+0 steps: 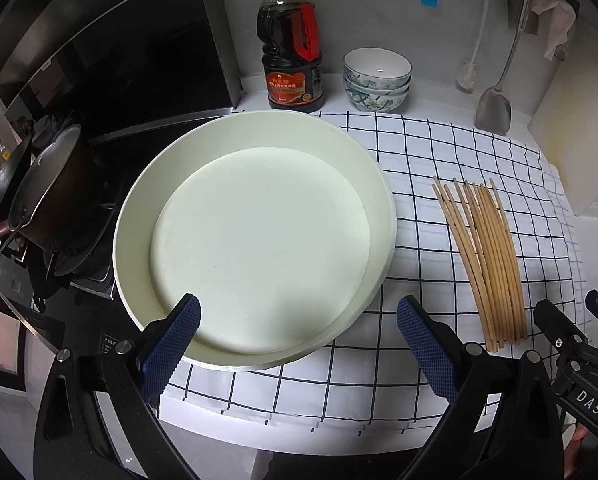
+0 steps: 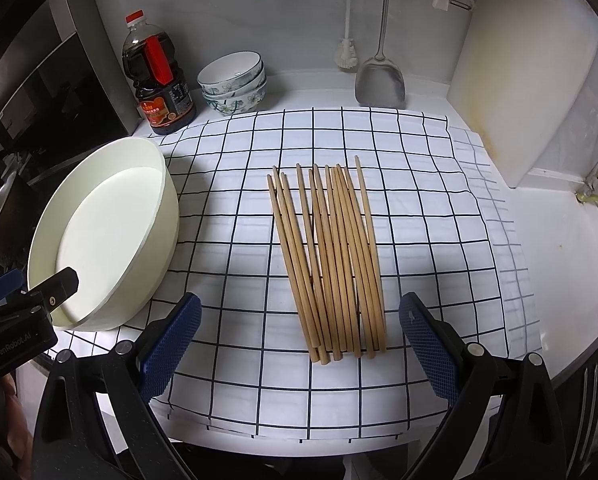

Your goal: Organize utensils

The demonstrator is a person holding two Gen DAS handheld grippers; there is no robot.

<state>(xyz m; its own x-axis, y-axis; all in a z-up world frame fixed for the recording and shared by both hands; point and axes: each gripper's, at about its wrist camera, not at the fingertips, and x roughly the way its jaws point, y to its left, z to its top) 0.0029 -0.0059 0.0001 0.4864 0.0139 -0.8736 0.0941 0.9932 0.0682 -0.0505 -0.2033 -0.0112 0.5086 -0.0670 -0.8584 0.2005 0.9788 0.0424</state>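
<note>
Checked cloth [image 2: 419, 216] under chopsticks [image 2: 331, 264], round tray [image 2: 163, 200].

A white wall [image 2: 307, 12] backs the white counter [image 2: 547, 248], brightly lit.

We look down and forward from both wrists, close over the bench [image 1: 439, 92]; both views share the chopsticks [image 1: 487, 264] and white tray [image 2: 167, 216].

A home kitchen: stove with pot [image 1: 47, 196], soy sauce bottle [image 1: 293, 46] (hanging spatula [image 2: 380, 76] too).
</note>
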